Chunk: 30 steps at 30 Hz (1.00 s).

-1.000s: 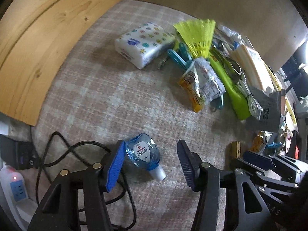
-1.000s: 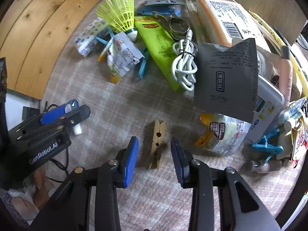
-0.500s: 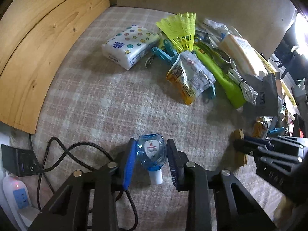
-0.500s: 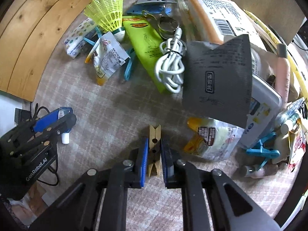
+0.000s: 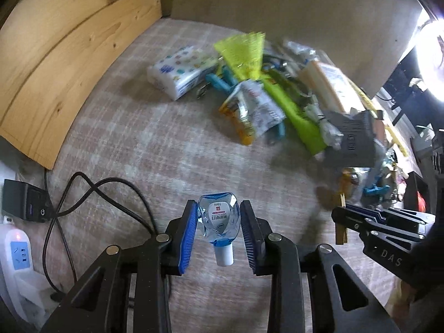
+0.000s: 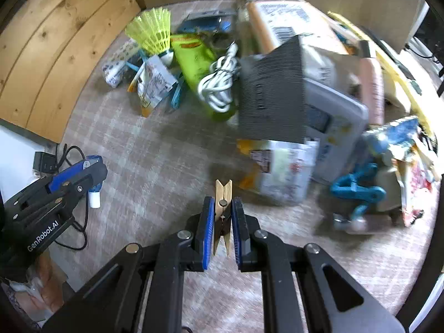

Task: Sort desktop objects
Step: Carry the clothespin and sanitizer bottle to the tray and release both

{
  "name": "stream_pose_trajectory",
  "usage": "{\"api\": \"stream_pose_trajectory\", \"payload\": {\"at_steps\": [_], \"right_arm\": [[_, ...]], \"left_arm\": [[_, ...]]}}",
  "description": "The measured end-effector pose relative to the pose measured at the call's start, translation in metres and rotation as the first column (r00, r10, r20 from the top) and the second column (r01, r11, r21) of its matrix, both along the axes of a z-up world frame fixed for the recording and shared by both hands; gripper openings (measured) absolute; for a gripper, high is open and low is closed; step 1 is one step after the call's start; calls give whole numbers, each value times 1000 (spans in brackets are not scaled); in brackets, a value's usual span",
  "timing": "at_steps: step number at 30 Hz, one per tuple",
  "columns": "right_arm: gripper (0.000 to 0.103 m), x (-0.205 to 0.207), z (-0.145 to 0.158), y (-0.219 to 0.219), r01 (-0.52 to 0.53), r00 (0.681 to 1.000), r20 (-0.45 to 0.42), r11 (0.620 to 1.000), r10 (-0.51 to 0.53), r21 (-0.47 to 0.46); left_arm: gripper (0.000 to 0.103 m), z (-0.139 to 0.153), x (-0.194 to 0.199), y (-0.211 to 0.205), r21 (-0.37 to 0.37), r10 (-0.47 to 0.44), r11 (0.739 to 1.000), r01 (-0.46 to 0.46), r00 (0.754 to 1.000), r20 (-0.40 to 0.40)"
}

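My left gripper (image 5: 219, 230) is shut on a small clear blue bottle (image 5: 219, 222) with a white cap, held above the checked cloth. My right gripper (image 6: 222, 220) is shut on a wooden clothespin (image 6: 222, 208), lifted off the cloth. The clothespin also shows in the left wrist view (image 5: 340, 222), held by the right gripper (image 5: 344, 219). The left gripper (image 6: 80, 177) shows at the left of the right wrist view, with the bottle's cap (image 6: 94, 195) below it.
A heap of objects lies beyond: a tissue pack (image 5: 180, 73), a yellow shuttlecock (image 5: 244, 52), a snack packet (image 5: 251, 109), a green pack (image 6: 199, 66), a white cable (image 6: 219, 86), a grey pouch (image 6: 272, 97), blue clips (image 6: 358, 188). A black cord (image 5: 91, 194) and power strip (image 5: 16, 252) lie left. Wooden panels (image 5: 63, 50) stand behind.
Both grippers have closed, the left on the bottle and the right on the clothespin, and both have lifted their objects off the cloth and pulled back from the heap.
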State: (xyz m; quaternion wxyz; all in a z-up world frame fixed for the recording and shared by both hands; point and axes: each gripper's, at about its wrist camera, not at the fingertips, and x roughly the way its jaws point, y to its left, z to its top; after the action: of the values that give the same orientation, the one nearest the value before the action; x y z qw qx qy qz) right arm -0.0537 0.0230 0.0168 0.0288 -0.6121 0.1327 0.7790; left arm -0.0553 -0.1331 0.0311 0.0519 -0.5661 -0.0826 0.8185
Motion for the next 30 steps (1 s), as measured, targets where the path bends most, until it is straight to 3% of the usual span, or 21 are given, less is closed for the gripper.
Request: {"api": "stream_pose_trajectory", "payload": {"at_steps": [7,14,22,30], "right_arm": [[13,28,28,42,44,997,-57,999,-45,-9],[13,82,35,82,133,987,-87,991,-132,2],[13,148,50,169,265,960,-99,964,-261,25],[13,206,67,238,393,914,-122,919,-387,26]], "left_arm": [[30,28,11,38,24,-51,998,52,998,-49],[30,51,23,117,42,-165,985,169,982,-92],[30,73,40,217,53,-311,946,319,943,-120],[30,80,61,311,56,-442,891,451,888,-127]]}}
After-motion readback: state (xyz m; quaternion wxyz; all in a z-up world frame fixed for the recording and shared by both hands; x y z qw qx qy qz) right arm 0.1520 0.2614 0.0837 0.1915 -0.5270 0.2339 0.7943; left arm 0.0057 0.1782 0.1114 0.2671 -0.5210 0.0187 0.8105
